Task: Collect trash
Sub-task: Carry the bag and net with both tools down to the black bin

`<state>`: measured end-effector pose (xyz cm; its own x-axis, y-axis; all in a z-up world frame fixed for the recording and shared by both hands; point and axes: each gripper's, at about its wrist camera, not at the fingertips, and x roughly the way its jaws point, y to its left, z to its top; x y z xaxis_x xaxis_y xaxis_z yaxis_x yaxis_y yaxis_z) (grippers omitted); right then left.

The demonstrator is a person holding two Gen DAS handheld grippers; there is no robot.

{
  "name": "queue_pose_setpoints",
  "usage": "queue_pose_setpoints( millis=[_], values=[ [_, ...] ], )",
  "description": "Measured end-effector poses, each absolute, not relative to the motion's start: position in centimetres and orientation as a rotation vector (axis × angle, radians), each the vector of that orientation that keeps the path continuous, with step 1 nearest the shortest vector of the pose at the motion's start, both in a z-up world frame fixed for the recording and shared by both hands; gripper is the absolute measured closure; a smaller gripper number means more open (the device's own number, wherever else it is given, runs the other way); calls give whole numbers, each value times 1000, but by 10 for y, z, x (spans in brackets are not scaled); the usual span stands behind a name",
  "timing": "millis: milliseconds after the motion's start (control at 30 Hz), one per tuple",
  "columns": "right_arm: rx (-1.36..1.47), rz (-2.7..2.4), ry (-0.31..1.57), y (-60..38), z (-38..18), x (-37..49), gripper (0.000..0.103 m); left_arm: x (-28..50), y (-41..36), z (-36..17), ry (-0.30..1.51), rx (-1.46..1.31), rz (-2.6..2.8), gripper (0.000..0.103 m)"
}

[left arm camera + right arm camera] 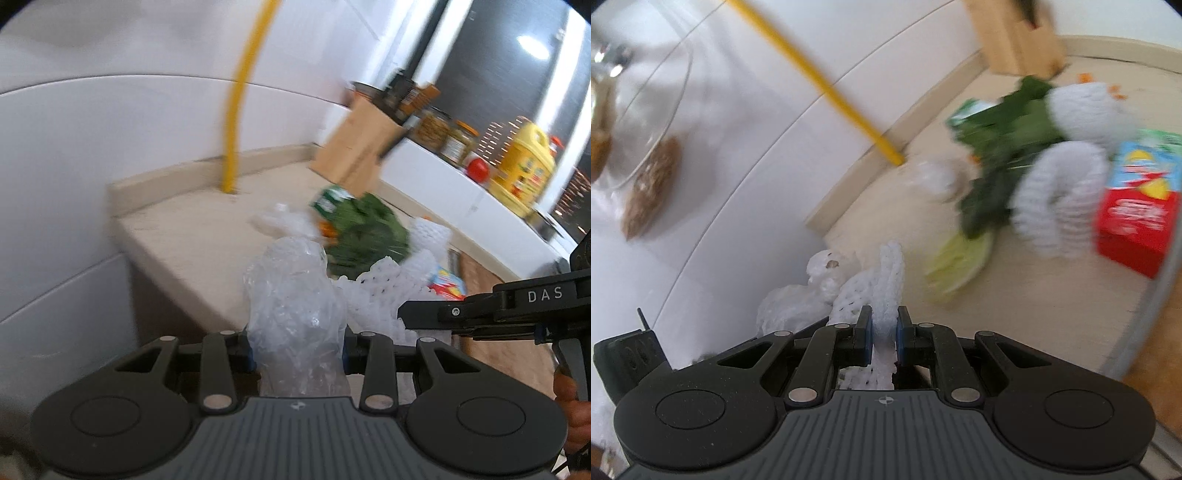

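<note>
My left gripper (297,350) is shut on a crumpled clear plastic bag (291,306), held above the beige counter (192,243). My right gripper (884,332) is shut on a white foam fruit net (886,284); it also shows in the left wrist view (373,291), where the right gripper (402,314) comes in from the right. On the counter lie green leafy scraps (1001,147), more white foam nets (1060,199), a red and blue carton (1137,206), a green carton (328,201) and a pale cabbage leaf (960,266).
A wooden knife block (354,147) stands at the counter's back. A yellow pipe (236,110) runs down the white tiled wall. Jars (443,133) and a yellow oil bottle (524,173) stand on a white ledge at the right. The counter's left edge drops off.
</note>
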<state>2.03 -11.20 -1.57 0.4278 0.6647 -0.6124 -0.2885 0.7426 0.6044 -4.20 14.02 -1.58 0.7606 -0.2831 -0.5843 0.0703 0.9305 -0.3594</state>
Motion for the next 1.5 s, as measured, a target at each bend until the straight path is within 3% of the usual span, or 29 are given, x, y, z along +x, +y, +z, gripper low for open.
queue_pose_setpoints(
  millis=[667, 1300, 1500],
  values=[
    [232, 933, 1108, 32, -46, 46, 87, -92, 218, -46, 721, -444, 204, 71],
    [101, 883, 1182, 91, -99, 64, 87, -58, 235, -96, 871, -427, 315, 71],
    [69, 865, 1206, 104, -114, 71, 86, -48, 242, -108, 918, -448, 338, 61]
  ],
)
